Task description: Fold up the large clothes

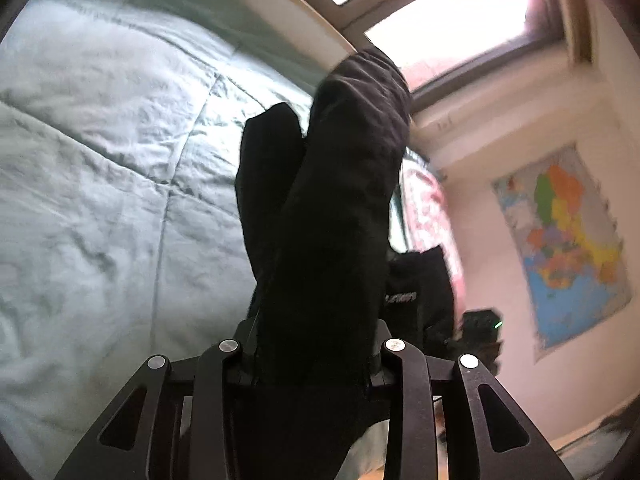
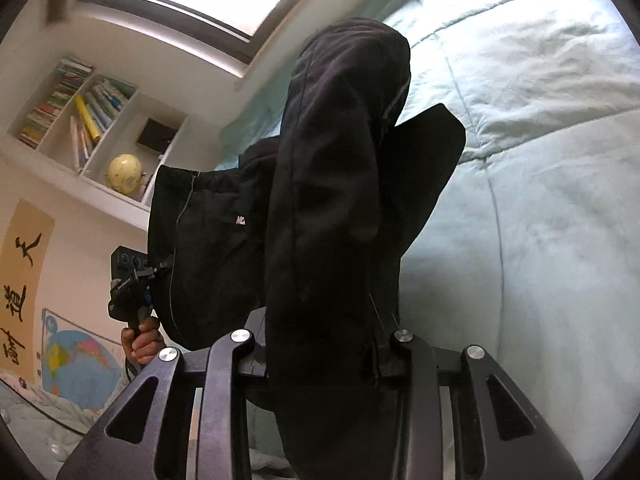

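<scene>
Through the left wrist camera, the left gripper [image 1: 312, 360] is clamping a thick fold of a black fabric garment [image 1: 332, 220], which is draping over and between its black metal fingers [image 1: 408, 400] and rising in front of the lens; its fingertips are hidden under the cloth. Only this view is showing the colourful wall map [image 1: 568, 240] on the pale wall at right, a bright window [image 1: 448, 12] with a dark frame above, and a blurred dark device with a small green light [image 1: 482, 330] past the cloth. The pale green quilted bedspread [image 1: 100, 160] is filling the left side, below the lifted cloth. Through the right wrist camera, the right gripper [image 2: 320, 356] is likewise gripping a bunch of the same black garment [image 2: 340, 200], with the fabric hanging up off the bedspread [image 2: 540, 200] that is spreading across the right. Only here the person's hand [image 2: 142, 340] is showing, curling round the handle of the other gripper tool at lower left, with the garment stretching towards it. This view alone is also taking in a white wall shelf of books [image 2: 72, 108], a cream globe [image 2: 125, 173], a calligraphy scroll [image 2: 20, 280] and a world map [image 2: 76, 364] low on the wall.
</scene>
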Available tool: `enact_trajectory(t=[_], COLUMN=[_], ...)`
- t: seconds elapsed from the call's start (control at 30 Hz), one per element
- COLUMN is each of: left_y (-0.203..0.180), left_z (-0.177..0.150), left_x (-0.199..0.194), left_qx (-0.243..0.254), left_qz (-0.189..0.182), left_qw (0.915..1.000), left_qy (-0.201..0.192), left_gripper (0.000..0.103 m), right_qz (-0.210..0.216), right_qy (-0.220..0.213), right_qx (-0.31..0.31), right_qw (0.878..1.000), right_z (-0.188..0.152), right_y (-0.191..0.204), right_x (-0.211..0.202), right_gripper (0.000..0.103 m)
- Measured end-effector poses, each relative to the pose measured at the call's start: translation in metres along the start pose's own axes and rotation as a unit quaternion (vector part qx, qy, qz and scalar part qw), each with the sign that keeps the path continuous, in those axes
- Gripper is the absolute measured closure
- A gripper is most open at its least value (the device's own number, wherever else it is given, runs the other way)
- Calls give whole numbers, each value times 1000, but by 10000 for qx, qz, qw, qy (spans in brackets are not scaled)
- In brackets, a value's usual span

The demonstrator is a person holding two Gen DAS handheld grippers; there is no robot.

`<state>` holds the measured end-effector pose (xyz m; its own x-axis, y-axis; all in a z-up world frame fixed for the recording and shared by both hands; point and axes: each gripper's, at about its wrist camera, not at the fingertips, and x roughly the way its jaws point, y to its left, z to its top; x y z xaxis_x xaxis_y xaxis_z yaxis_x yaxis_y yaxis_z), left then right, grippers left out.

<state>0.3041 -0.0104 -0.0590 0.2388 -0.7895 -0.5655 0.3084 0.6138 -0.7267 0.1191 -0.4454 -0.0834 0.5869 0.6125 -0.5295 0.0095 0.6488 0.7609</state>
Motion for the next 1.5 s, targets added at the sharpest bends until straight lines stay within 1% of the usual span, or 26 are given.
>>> enact_trajectory(t=[0.13, 0.23, 0.33, 0.4, 0.47, 0.53, 0.57, 0.6, 0.7, 0.77, 0.8, 0.83, 0.9, 1.0, 1.07, 1.1, 1.13, 1.2, 1.23, 1.27, 1.3, 1.33, 1.37, 1.43, 1.47, 1.5], left_y=[-1, 11, 39, 65, 97, 133, 144, 155, 172, 185, 190, 195, 198, 190, 186, 180, 170, 146, 128, 103, 81, 56, 36, -5, -16, -28], left_z=[-39, -65, -87, -104, -116, -125, -128, -132, -141, -145, -147, -150, -155, -166, -172, -175, -180, -190, -195, -201, -207, -212, -216, -223, -225, -225], left_x=[-16, -24, -16, -10, -11, -14, -14, -14, -8, -4, -3, -3, -4, -9, -16, -25, -35, -54, -64, -74, -81, -83, -81, -60, -48, -27], left_qx=[-22, -164, -393, -562, -792, -1163, -1249, -1260, -1076, -1131, -1171, -1190, -1103, -768, -794, -728, -543, -142, 69, 340, 607, 895, 1101, 1606, 1762, 1912], left_qz=[16, -31, -22, 65, 37, -270, -293, -258, -114, -266, -376, -460, -438, -134, 76, 307, 699, 1543, 1986, 2318, 2409, 2350, 2271, 2126, 2106, 2095], left_qw=[9999, 9995, 9984, 9973, 9965, 9928, 9917, 9917, 9940, 9931, 9922, 9915, 9924, 9951, 9940, 9929, 9904, 9789, 9682, 9562, 9491, 9460, 9454, 9466, 9473, 9485], left_qy=[155, 280, 417, 478, 282, 75, 8, -50, -126, -168, -209, -249, -336, -611, -750, -889, -1058, -1334, -1520, -1756, -1936, -2046, -2064, -1816, -1651, -1411], left_gripper=[68, 68, 69, 69, 68, 65, 64, 64, 56, 49, 48, 46, 45, 44, 44, 44, 44, 44, 44, 45, 45, 45, 45, 44, 43, 43], right_qz=[-7, -107, -380, -616, -769, -939, -1052, -1156, -1405, -1595, -1669, -1691, -1690, -1758, -1864, -1985, -2151, -2542, -2803, -2925, -2970, -2940, -2832, -2665, -2630, -2601], right_qy=[-39, 104, 343, 567, 538, 341, 237, 180, 140, 114, 69, -8, -198, -596, -847, -977, -1097, -1232, -1355, -1502, -1674, -1803, -1929, -1875, -1784, -1554], right_qx=[56, 55, -21, -46, -100, -117, -151, -156, -136, -142, -129, -83, -33, 48, 85, 89, 54, -24, -118, -182, -270, -368, -519, -767, -877, -1025], right_qw=[10000, 9999, 9987, 9965, 9955, 9949, 9941, 9930, 9899, 9870, 9859, 9856, 9854, 9826, 9788, 9752, 9704, 9593, 9502, 9442, 9397, 9379, 9380, 9423, 9441, 9475], right_z=[-25, -49, -75, -93, -105, -107, -109, -111, -117, -123, -123, -125, -125, -145, -148, -157, -164, -174, -180, -185, -190, -195, -198, -198, -199, -196], right_y=[14, 27, 19, 6, -14, -28, -37, -45, -69, -82, -83, -86, -81, -91, -79, -77, -67, -54, -40, -30, -17, -7, 11, 40, 50, 64], right_x=[-30, -43, -59, -49, -42, -42, -44, -44, -40, -34, -29, -26, -18, -30, -26, -31, -35, -52, -66, -80, -91, -98, -101, -88, -80, -55], right_gripper=[65, 65, 65, 65, 65, 65, 65, 64, 62, 57, 54, 48, 45, 39, 39, 39, 39, 39, 39, 39, 39, 39, 39, 39, 39, 39])
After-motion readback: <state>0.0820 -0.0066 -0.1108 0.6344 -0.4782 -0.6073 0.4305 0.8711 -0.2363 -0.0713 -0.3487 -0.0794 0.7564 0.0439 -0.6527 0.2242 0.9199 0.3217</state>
